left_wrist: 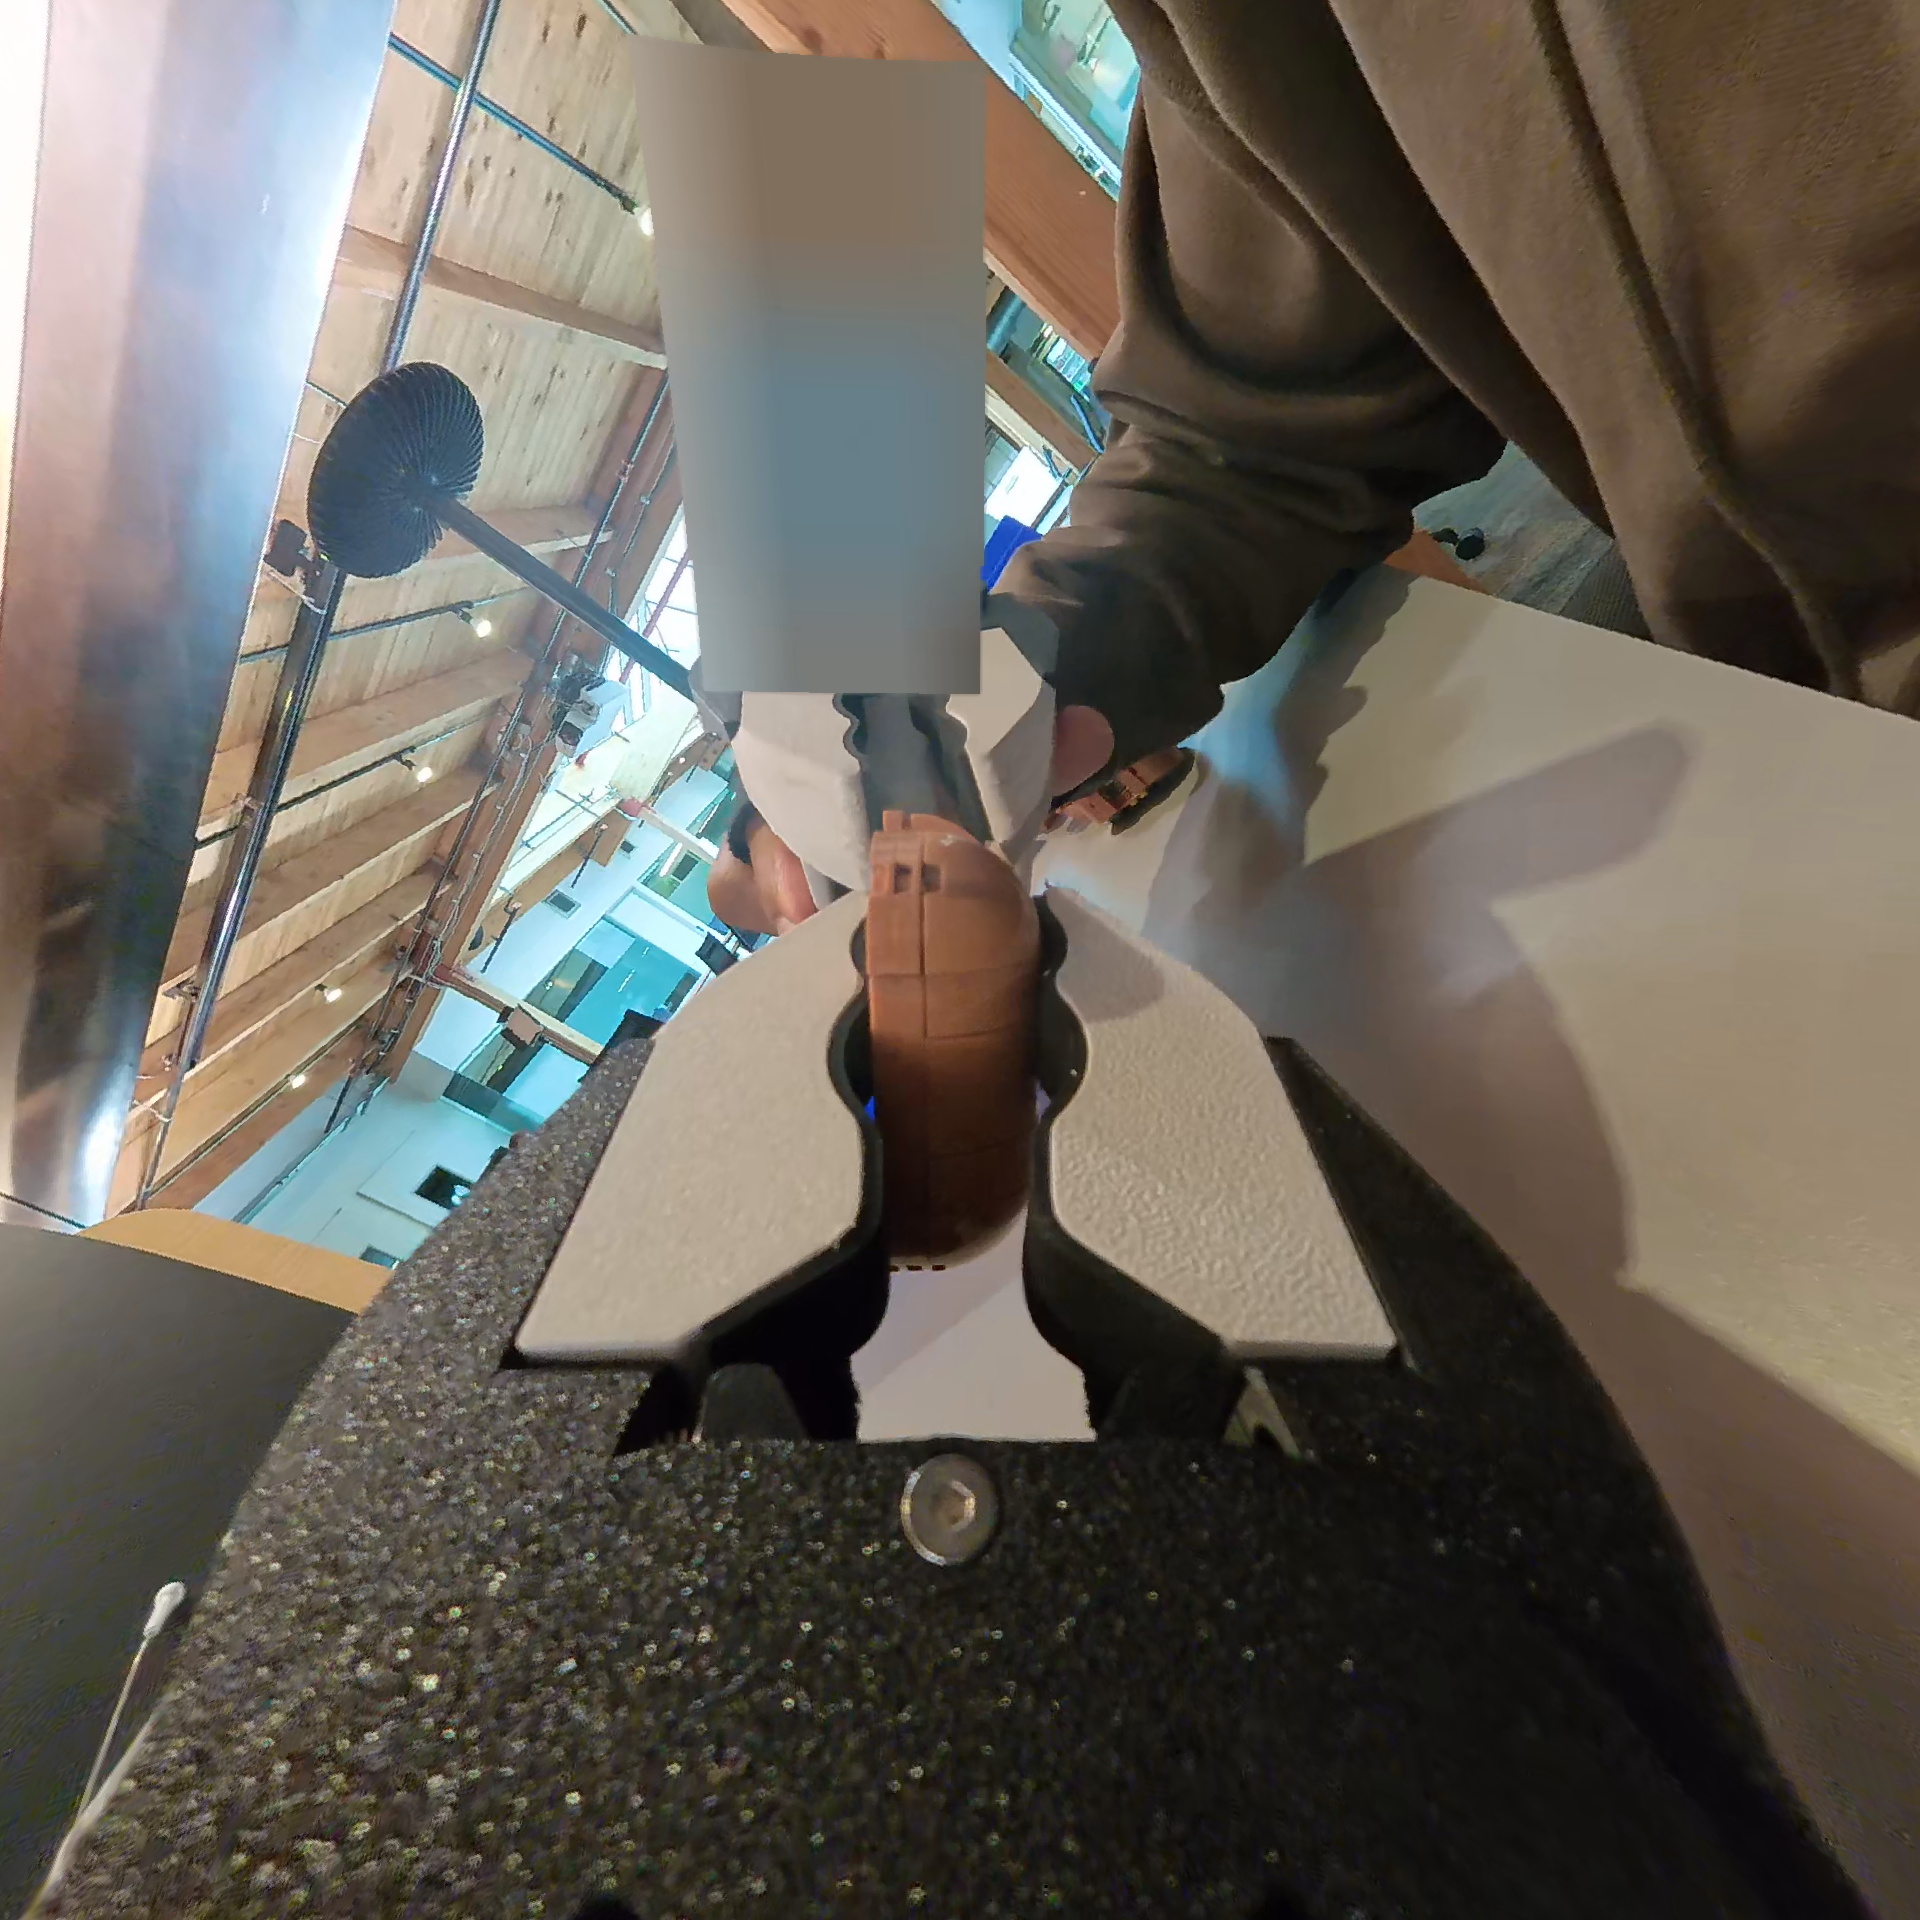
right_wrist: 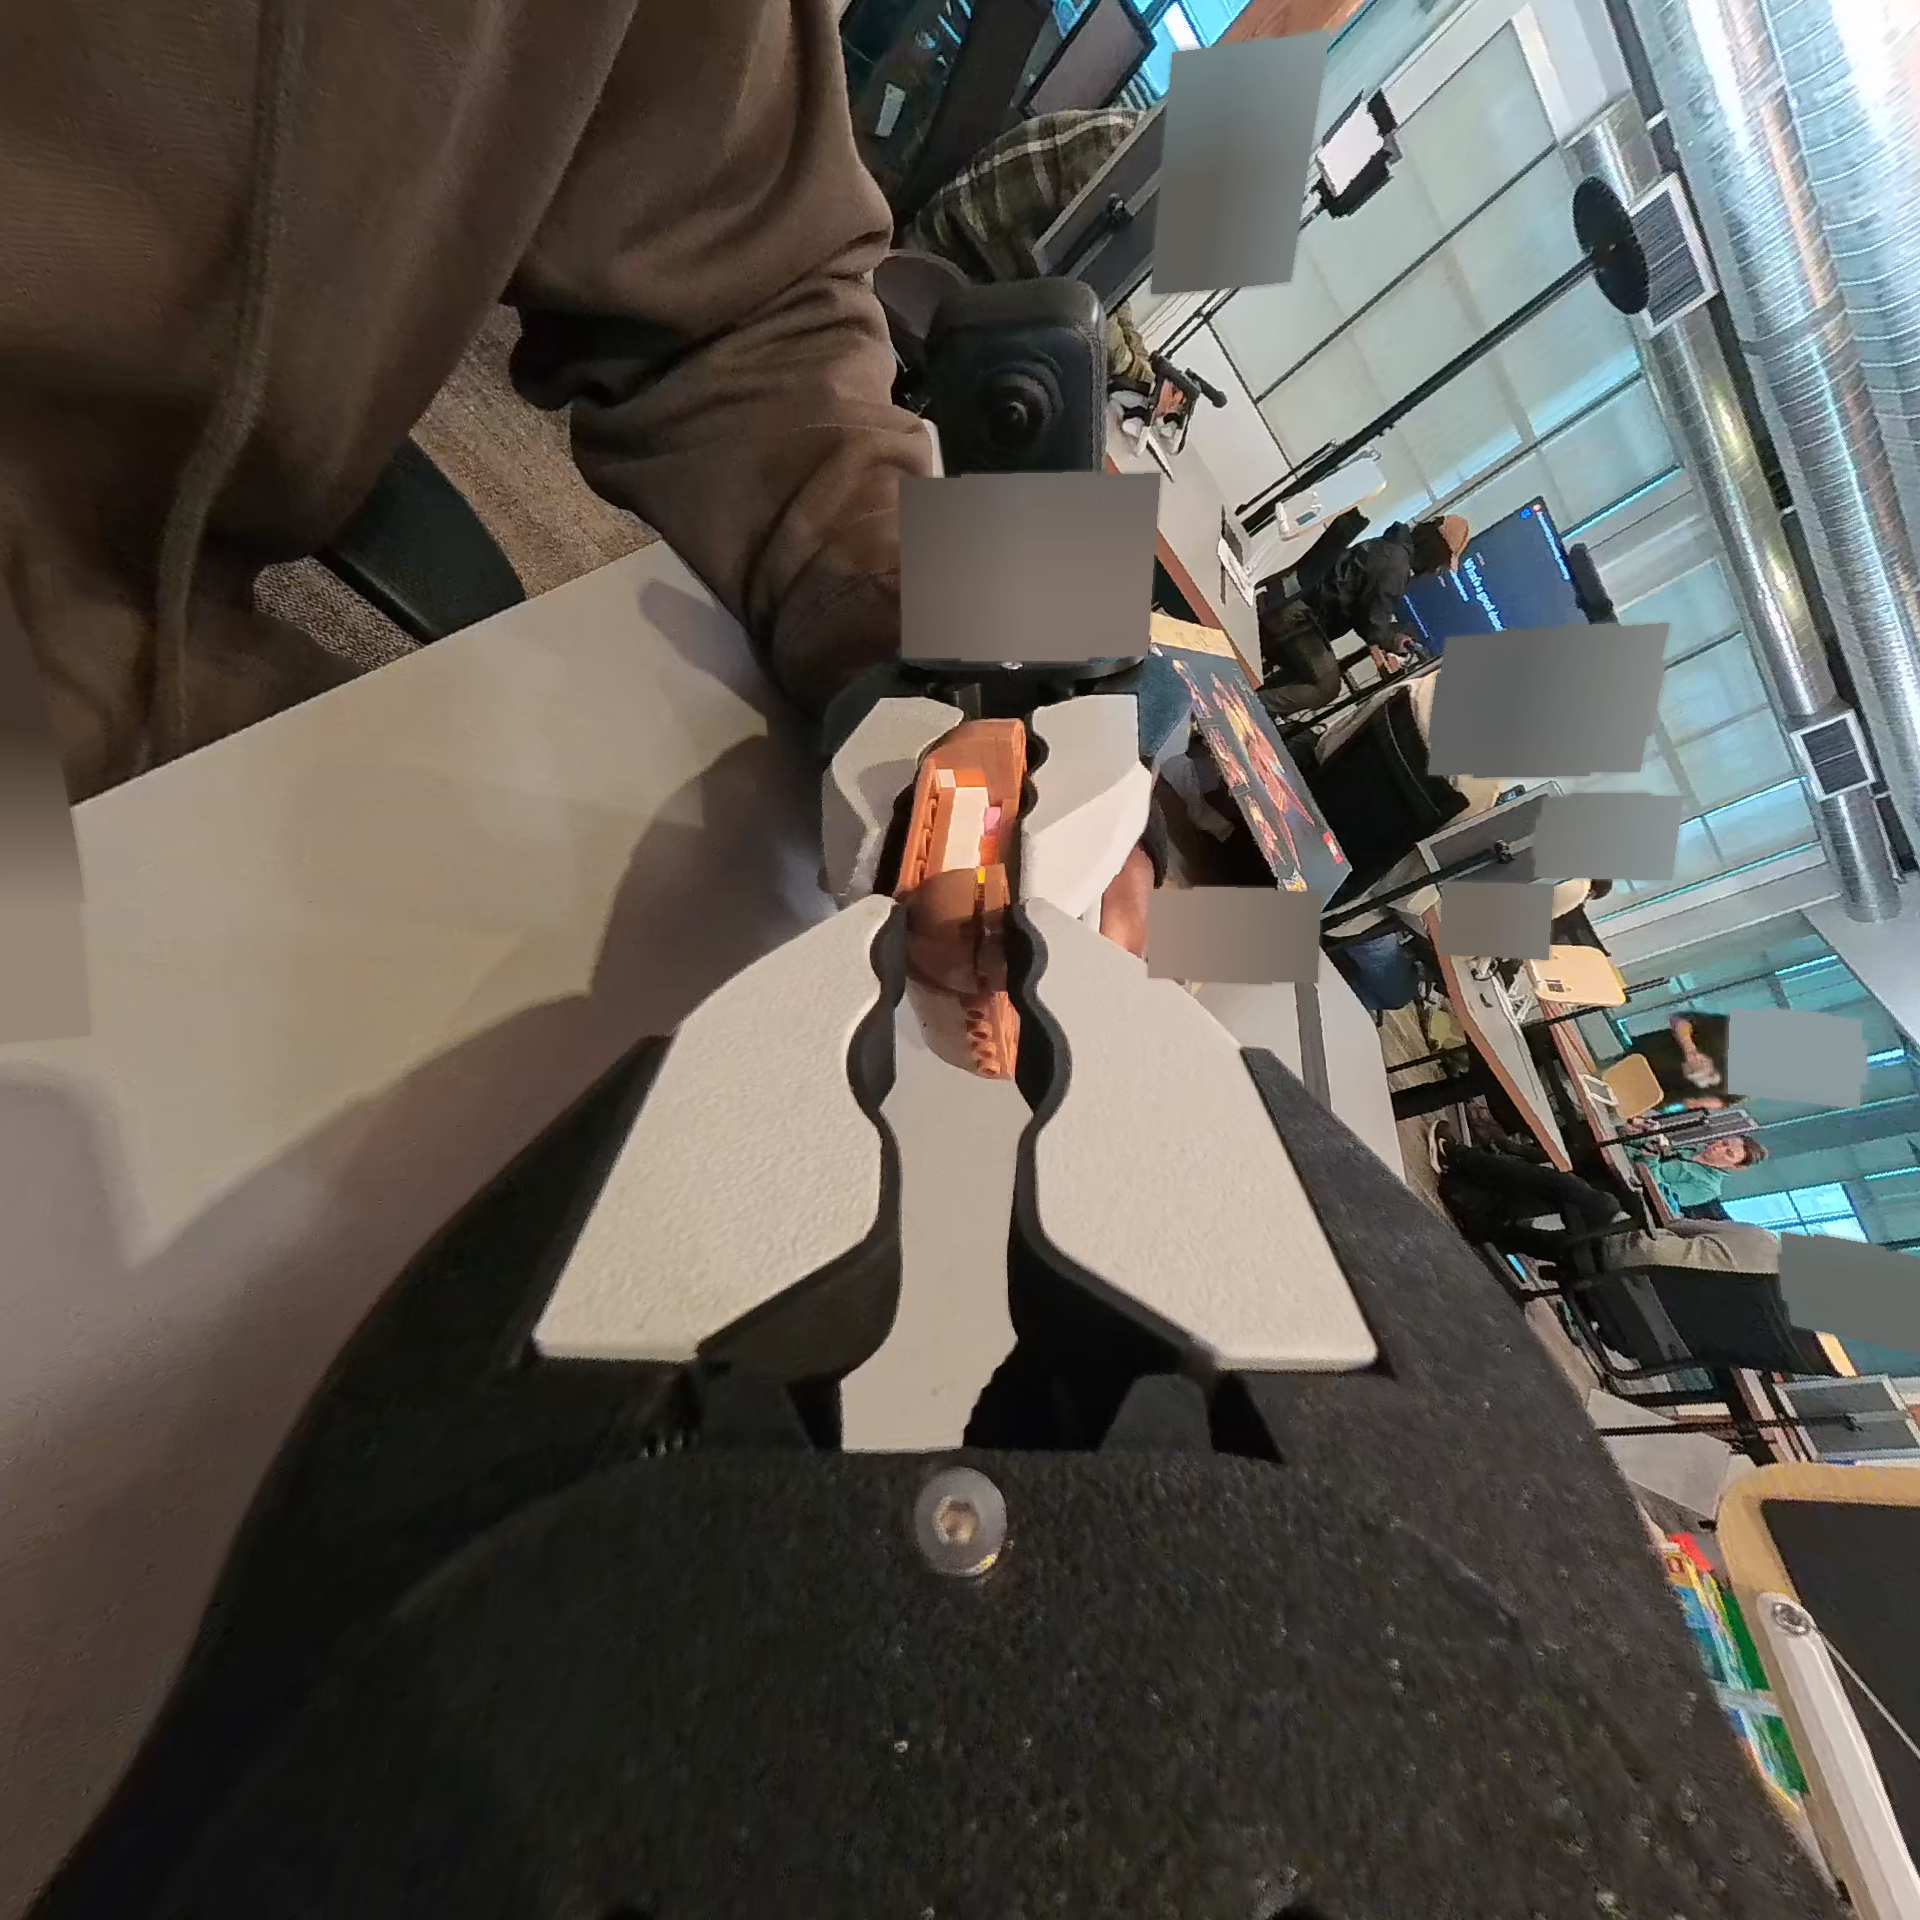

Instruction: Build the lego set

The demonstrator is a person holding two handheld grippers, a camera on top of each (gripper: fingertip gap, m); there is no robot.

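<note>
A: Where is the model sitting?

B: Up in the air above the white tabletop (left_wrist: 1558,831), between the two tools. In the left wrist view, a rounded reddish-brown brick assembly with a smooth curved shell (left_wrist: 951,1049) sits clamped between the white fingers of the left gripper (left_wrist: 951,1039), jaws closed on its sides.

A: And the other tool?

B: In the right wrist view, the right gripper (right_wrist: 961,987) is pinched on a smaller reddish-brown brick piece with a row of holes along its edge (right_wrist: 977,1023). Just beyond it the left gripper's brown assembly shows a white and pink brick inside.

A: Are the two pieces touching?

B: They meet tip to tip, but I cannot tell whether the studs are seated.

A: So how should the join go?

B: I'd judge the small piece needs squaring to the open face first, then a straight push along the stud axis, the left tool bracing. A skewed press could pop bricks off the shell, which looks slippery in the jaws.

A: Anything around?

B: The person's brown hooded sleeve (right_wrist: 675,343) on the far left, and a dark illustrated box (right_wrist: 1257,779) to the far right.
</note>
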